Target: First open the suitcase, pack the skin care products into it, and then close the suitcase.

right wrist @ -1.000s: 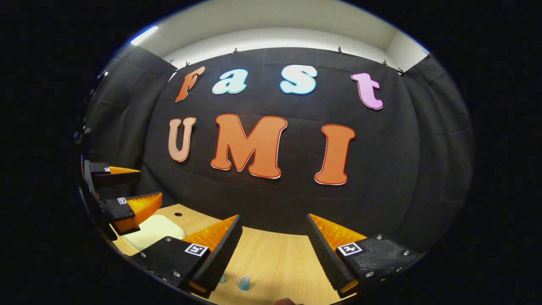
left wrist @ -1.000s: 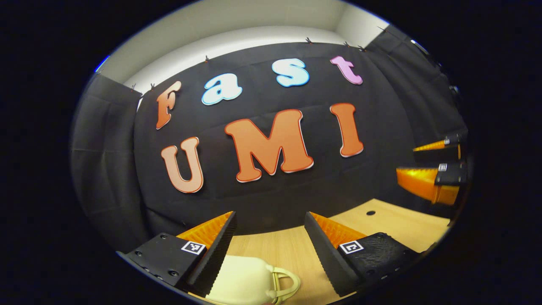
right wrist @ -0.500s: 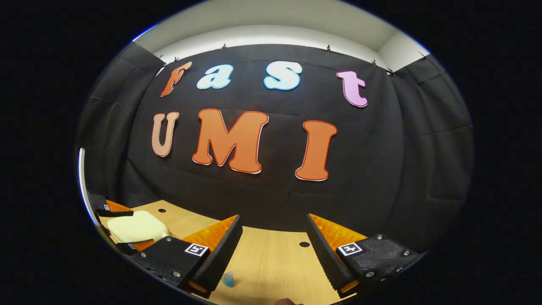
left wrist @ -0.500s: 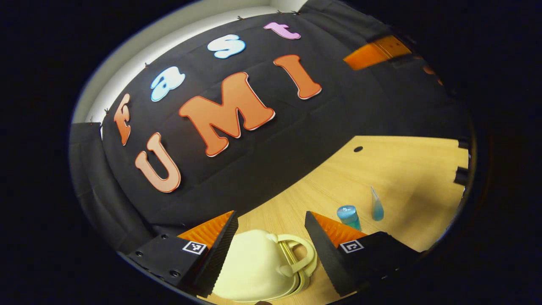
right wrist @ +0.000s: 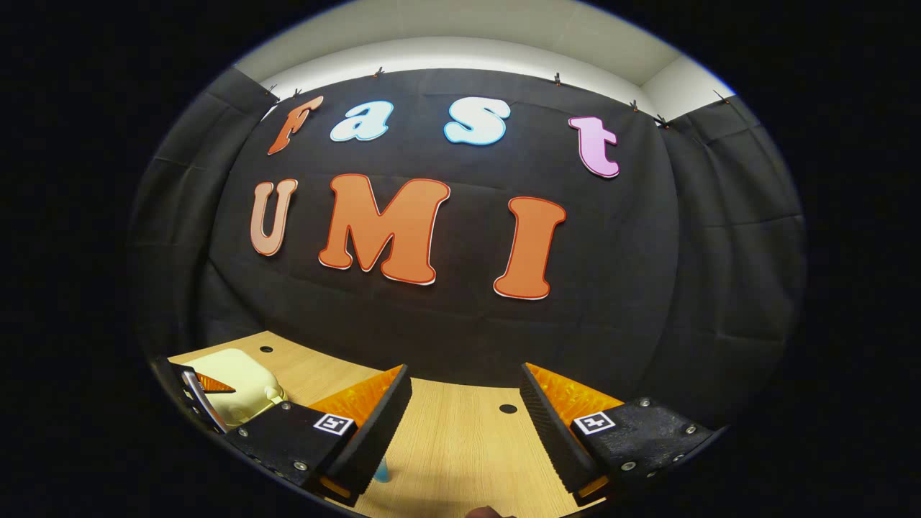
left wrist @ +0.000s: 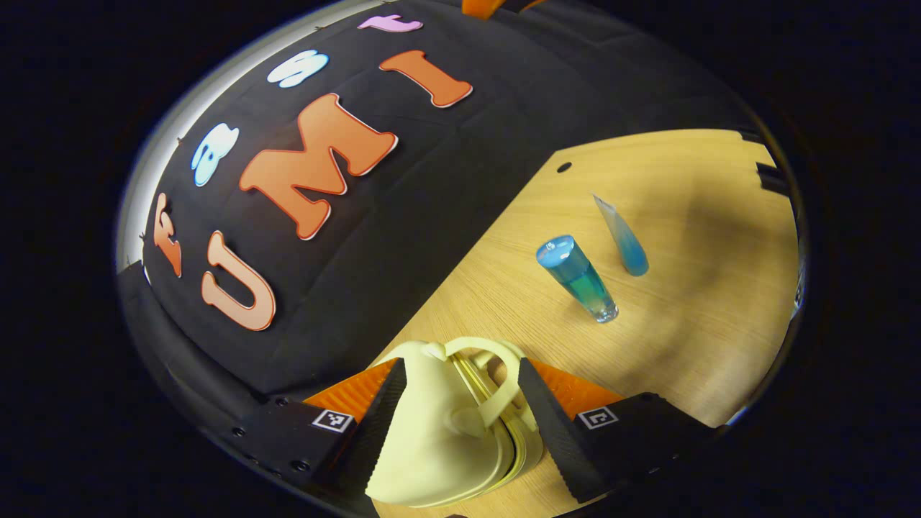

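Wooden worktop [left wrist: 691,302] carries the cream suitcase [left wrist: 439,439], straddled by the released left tongs [left wrist: 457,424]; bottle [left wrist: 578,278] at two o'clock. Clench squarely on its handle [left wrist: 496,381]. Right tongs [right wrist: 464,424] hang released.

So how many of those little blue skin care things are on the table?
2. A blue bottle stands on the wooden table, and a blue tube lies just beyond it. Others could be hidden behind the claws.
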### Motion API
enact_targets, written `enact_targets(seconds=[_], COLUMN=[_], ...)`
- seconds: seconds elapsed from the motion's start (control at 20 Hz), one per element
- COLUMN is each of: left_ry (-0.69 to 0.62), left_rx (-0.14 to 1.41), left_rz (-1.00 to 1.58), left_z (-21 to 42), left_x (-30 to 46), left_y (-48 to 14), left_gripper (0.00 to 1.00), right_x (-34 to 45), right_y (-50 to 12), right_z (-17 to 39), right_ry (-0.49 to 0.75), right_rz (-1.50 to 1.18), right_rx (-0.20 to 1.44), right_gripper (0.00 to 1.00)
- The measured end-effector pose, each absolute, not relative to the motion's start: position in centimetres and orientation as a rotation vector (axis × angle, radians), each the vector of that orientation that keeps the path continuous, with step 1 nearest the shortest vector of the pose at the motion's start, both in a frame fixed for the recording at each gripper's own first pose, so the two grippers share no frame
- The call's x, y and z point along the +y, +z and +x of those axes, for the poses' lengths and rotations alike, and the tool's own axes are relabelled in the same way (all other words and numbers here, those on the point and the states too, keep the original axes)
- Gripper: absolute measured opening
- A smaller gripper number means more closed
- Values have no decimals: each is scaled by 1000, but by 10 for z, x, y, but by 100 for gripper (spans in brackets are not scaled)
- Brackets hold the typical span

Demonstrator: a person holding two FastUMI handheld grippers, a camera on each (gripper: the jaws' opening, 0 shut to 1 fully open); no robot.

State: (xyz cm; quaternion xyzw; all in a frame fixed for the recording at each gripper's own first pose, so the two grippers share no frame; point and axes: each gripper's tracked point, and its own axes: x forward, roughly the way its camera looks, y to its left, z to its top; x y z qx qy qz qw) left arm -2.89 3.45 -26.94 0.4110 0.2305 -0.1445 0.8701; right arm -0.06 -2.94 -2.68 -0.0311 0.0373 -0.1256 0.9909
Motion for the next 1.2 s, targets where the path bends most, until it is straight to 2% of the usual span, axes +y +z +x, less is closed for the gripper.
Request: enact_targets(seconds=[0.1,0.2,0.3,0.4,0.5,0.55,0.6,0.65,0.75,0.85,0.9,0.95,1.2], left_ry=[-309,-315,-322,-334,-348,-359,-369,-374,-366,-356,-335,-310,-178], left_rx=[502,518,535,547,551,555,557,562,566,571,518,499,458], left_rz=[913,967,1030,1092,1136,1155,1162,1161,1117,1024,997,977,695], left_z=[-27,-25,-26,-23,-15,-15,-12,-12,-12,-11,-2,-2,15], left_x=[39,44,47,48,45,47,43,43,42,44,43,48,90], left_y=[-282,-296,-308,-313,-325,-330,-333,-338,-331,-322,-309,-287,-216], left_gripper=[97,90,90,79,76,59,54,36,15,15,15,1,1], right_x=[-29,-30,-31,-32,-32,-32,-32,-33,-34,-34,-33,-32,-14], right_y=[-28,-30,-32,-33,-35,-36,-37,-37,-36,-37,-37,-38,-38], right_z=[0,0,1,1,1,1,0,-1,-1,-3,-2,-2,8], right_ry=[-251,-257,-263,-269,-273,-275,-275,-279,-285,-289,-289,-287,-256], right_rz=[-68,-68,-60,-53,-52,-52,-52,-54,-56,-56,-56,-56,-56], right_rx=[78,80,86,85,88,91,93,92,91,95,98,100,106], right_gripper=[95,95,95,95,95,95,95,95,95,95,95,95,95])
